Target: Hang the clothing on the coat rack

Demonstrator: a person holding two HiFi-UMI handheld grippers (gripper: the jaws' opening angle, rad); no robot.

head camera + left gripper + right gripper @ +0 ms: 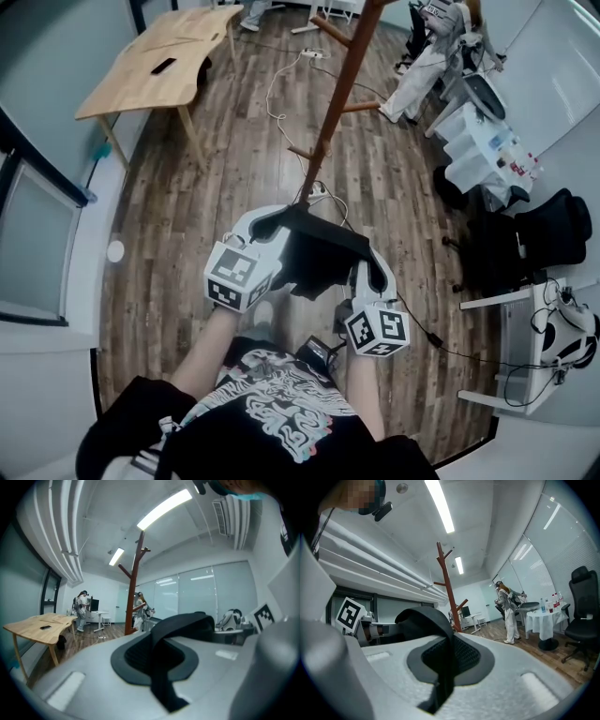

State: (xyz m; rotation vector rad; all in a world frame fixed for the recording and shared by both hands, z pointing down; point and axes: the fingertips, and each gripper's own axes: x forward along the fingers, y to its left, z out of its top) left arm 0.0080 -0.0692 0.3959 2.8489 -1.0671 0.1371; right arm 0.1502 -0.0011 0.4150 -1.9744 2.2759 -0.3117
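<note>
Left tool (274, 225): clamped on the cloth's near edge.
Right tool (364, 267): closed on the same cloth.
Clothing (319, 251): black, slung between both tools, six o'clock of the rack's foot. Likely light, limp and soft; best held at collar or shoulders.
Coat rack (339, 89): wooden, twelve o'clock.
Surface (159, 61): ten o'clock.
Views: only the gripper views show the rack's top pegs; only the head view shows its foot.

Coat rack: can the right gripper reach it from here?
Probably yes, after moving closer. The coat rack stands straight ahead of the right gripper, with nothing standing between them. That gripper is shut on the black clothing, which the left gripper also holds, so both would go together.
</note>
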